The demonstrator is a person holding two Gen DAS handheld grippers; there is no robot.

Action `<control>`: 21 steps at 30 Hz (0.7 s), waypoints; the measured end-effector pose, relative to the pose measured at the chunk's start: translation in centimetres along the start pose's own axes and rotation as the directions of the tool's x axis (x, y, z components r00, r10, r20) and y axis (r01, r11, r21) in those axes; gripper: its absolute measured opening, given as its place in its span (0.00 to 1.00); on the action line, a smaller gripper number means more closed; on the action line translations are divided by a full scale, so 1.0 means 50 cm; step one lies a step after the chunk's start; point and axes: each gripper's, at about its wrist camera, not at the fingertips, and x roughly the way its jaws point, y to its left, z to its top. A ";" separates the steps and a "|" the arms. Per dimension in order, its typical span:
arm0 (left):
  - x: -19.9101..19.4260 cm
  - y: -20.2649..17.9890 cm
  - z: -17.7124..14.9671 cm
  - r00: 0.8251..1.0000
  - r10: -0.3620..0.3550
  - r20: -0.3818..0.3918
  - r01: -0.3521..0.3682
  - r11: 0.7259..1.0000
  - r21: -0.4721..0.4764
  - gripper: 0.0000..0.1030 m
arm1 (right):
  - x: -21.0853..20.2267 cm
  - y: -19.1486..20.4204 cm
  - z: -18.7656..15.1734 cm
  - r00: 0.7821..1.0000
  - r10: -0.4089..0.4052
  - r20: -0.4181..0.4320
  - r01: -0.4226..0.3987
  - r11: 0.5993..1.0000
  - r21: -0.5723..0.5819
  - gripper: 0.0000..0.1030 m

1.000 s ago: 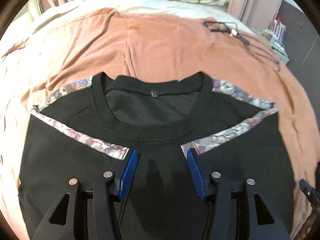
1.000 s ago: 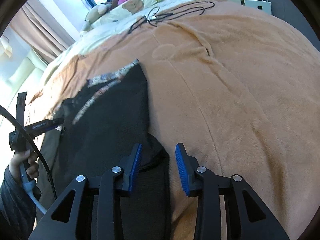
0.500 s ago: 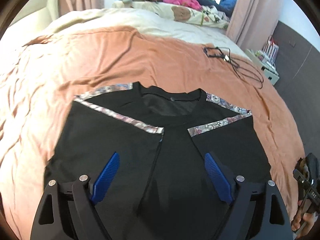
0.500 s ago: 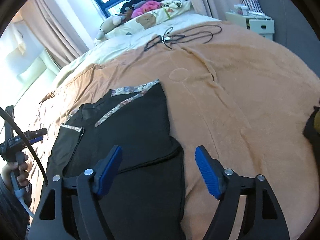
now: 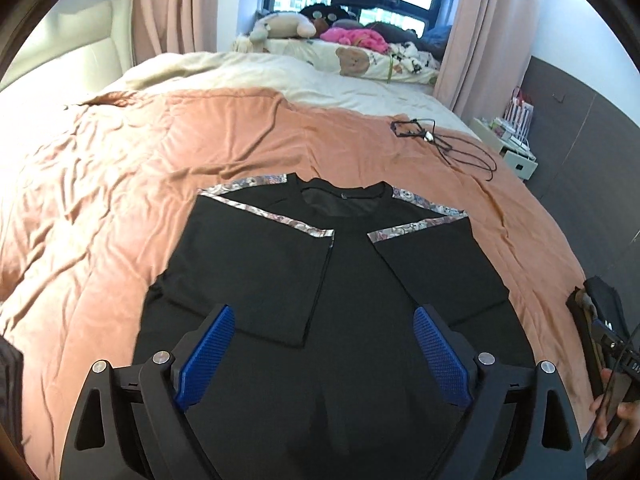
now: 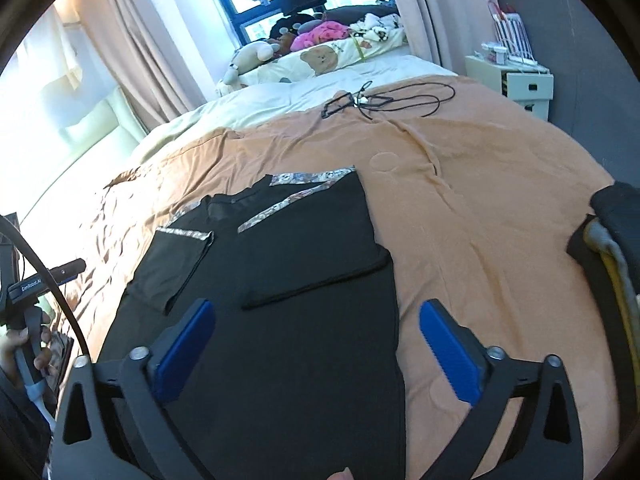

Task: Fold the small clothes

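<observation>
One black shirt (image 5: pixel 340 280), both sleeves folded inward, lies on the blanket (image 5: pixel 120 168) beneath two wide-open, empty grippers: left gripper (image 5: pixel 320 354), right gripper (image 6: pixel 316 346).

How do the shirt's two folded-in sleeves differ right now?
In the left wrist view, the left sleeve reaches nearer the shirt's hem than the right sleeve. The left sleeve's floral cuff runs longer across the chest; the right sleeve's is shorter. Both lie flat, folded inward, cuffs angled toward the collar.

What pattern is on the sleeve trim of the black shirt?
A floral print, clearest in the left wrist view: sleeve trim on black shirt.
</observation>
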 end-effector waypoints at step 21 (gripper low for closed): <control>-0.244 0.140 -0.211 0.999 0.043 0.034 -0.042 0.999 -0.014 0.89 | -0.211 0.064 -0.135 0.999 -0.002 0.045 0.006 0.995 -0.101 1.00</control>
